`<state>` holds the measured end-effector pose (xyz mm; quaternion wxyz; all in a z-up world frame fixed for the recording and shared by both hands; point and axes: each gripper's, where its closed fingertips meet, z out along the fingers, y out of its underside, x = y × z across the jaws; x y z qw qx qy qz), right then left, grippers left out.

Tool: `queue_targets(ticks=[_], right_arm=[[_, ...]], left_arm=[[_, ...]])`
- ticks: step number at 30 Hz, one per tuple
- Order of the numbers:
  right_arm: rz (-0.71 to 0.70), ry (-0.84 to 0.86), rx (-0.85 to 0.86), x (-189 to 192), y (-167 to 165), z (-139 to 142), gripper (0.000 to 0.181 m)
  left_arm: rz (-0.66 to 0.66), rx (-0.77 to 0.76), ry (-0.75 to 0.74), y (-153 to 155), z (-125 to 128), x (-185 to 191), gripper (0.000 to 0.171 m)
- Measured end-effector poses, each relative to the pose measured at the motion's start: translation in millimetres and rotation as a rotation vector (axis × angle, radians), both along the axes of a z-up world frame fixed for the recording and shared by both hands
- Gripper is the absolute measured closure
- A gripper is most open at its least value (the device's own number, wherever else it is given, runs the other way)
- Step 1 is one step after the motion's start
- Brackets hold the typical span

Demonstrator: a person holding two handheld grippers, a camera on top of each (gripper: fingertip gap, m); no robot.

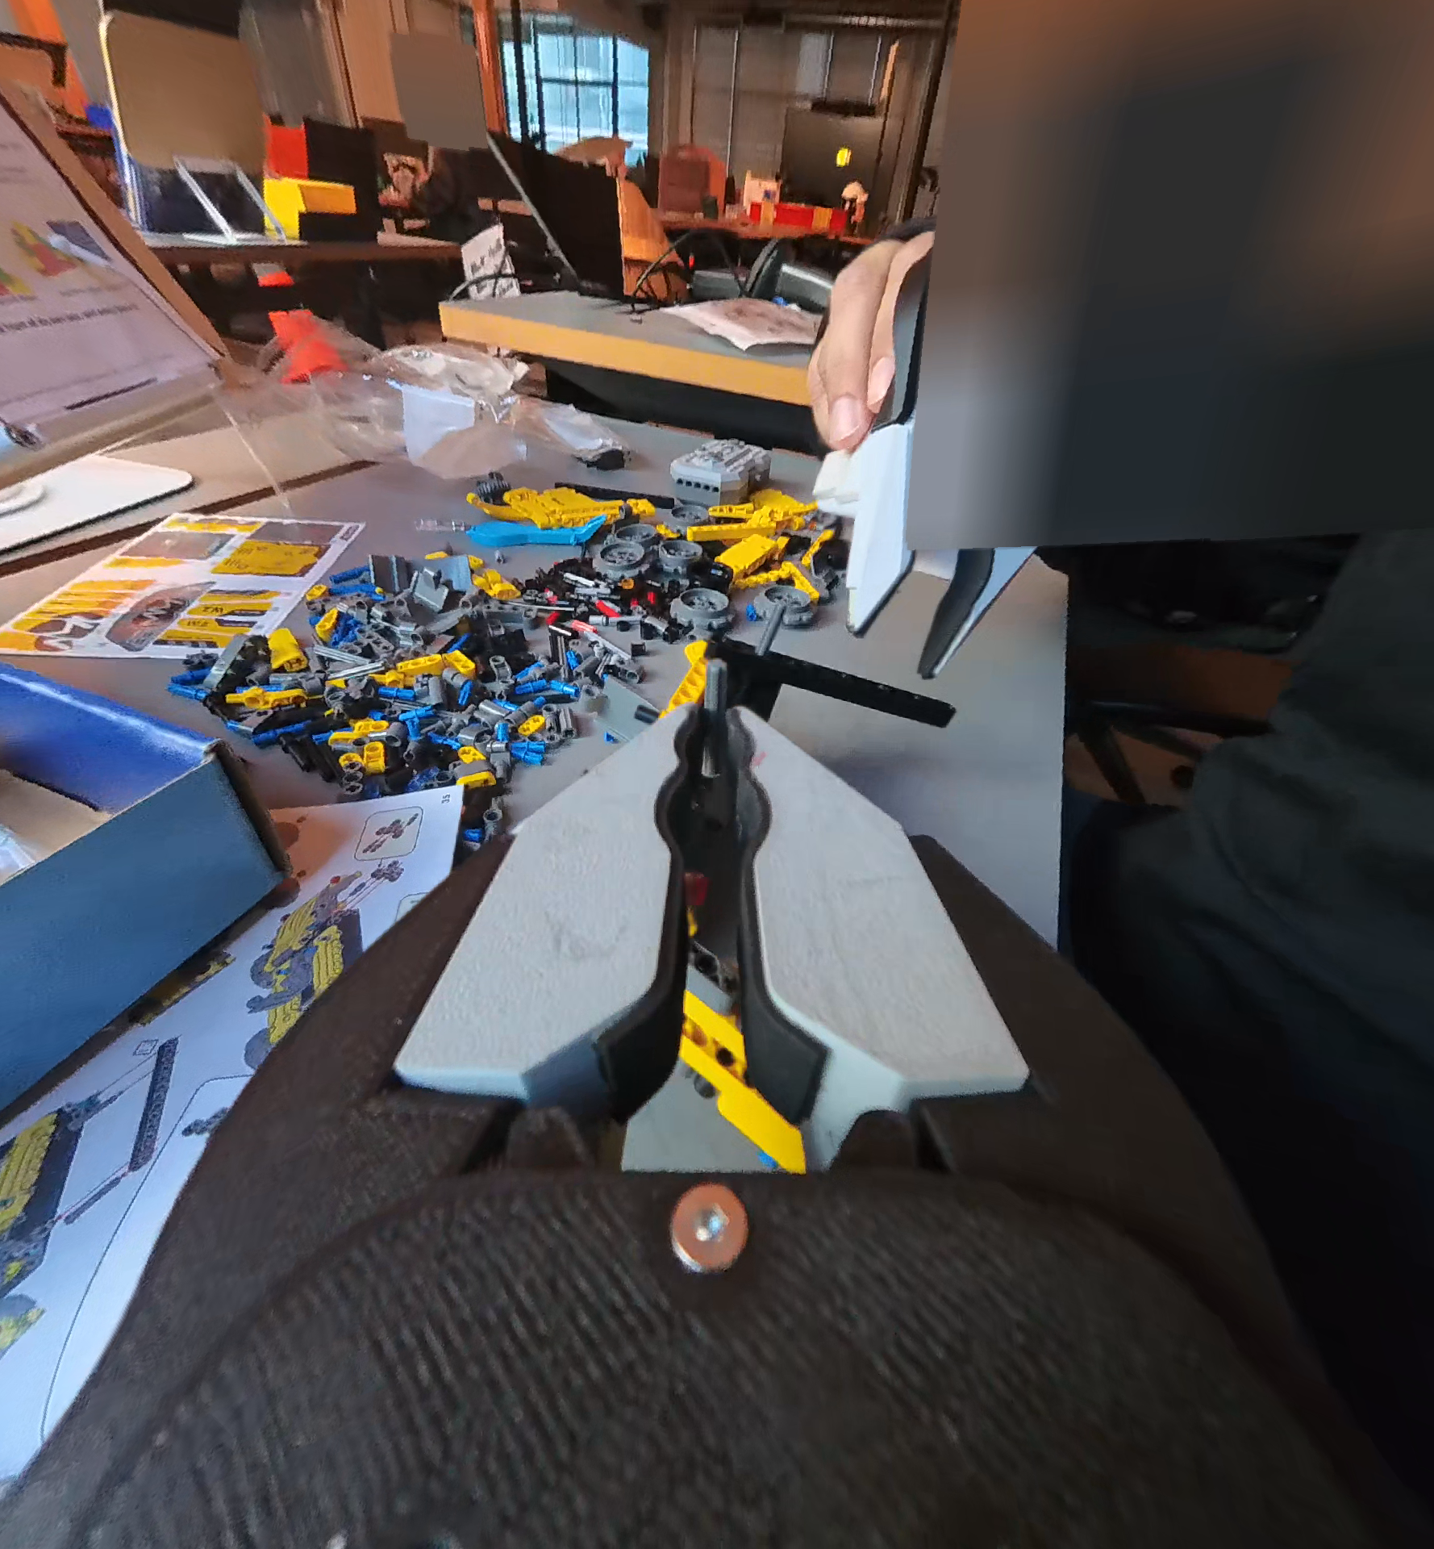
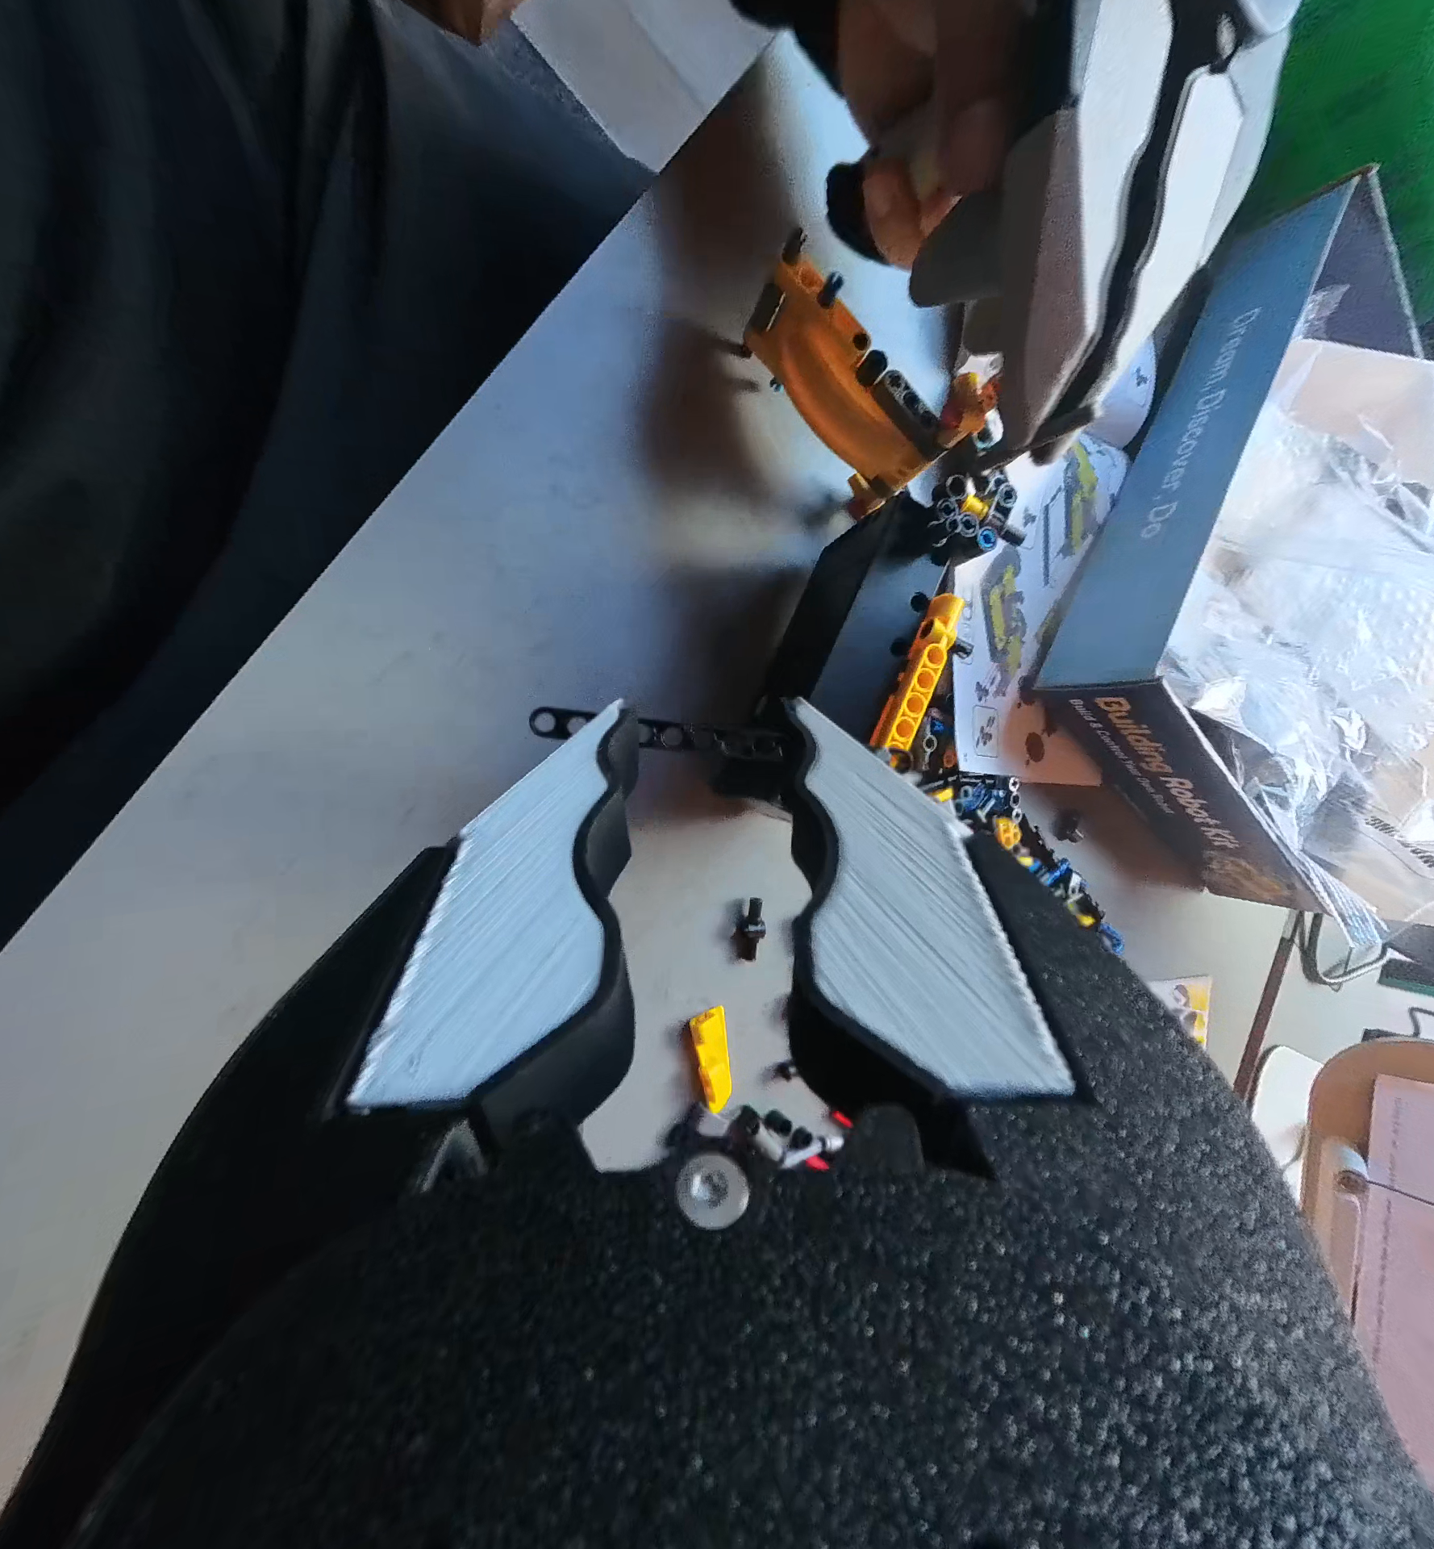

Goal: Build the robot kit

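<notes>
My left gripper (image 1: 712,722) is shut on a yellow and grey brick assembly (image 1: 718,1048). A grey axle (image 1: 714,696) of the assembly sticks out past the fingertips. In the right wrist view the left gripper (image 2: 1024,419) holds this yellow assembly (image 2: 831,360) just above the grey table (image 2: 445,670), with a hand (image 2: 923,126) on its handle. My right gripper (image 2: 709,721) is open and empty, above a thin black holed beam (image 2: 672,736). A black pin (image 2: 751,926) and a small yellow piece (image 2: 709,1056) lie between its fingers. It also shows open in the left wrist view (image 1: 906,603).
A pile of small yellow, blue, grey and black parts (image 1: 445,679) and grey wheels (image 1: 663,562) cover the table's middle. A blue box (image 1: 93,905) with plastic bags stands at the left, on an open instruction booklet (image 1: 278,1006). A sticker sheet (image 1: 186,587) lies behind. A person's dark clothing (image 2: 152,335) is at the table edge. Across from one pair of fingers to the other is roughly 11 cm.
</notes>
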<state>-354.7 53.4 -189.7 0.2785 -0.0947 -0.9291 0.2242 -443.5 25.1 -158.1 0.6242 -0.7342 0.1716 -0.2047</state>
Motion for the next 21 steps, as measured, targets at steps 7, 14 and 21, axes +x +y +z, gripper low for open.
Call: queue_targets(ticks=[7, 14, 21], right_arm=[[-0.01, -0.063, 0.142, 4, 16, -9, 0.145], [-0.054, -0.029, 0.225, -2, 30, -11, 0.145], [0.006, 0.221, 0.32, -34, 1, -8, 0.157]], left_arm=[[-0.029, 0.013, -0.004, 2, -3, -2, 0.17], [-0.058, 0.02, -0.028, 4, -8, 2, 0.171], [-0.046, 0.011, -0.043, 5, -8, 1, 0.171]])
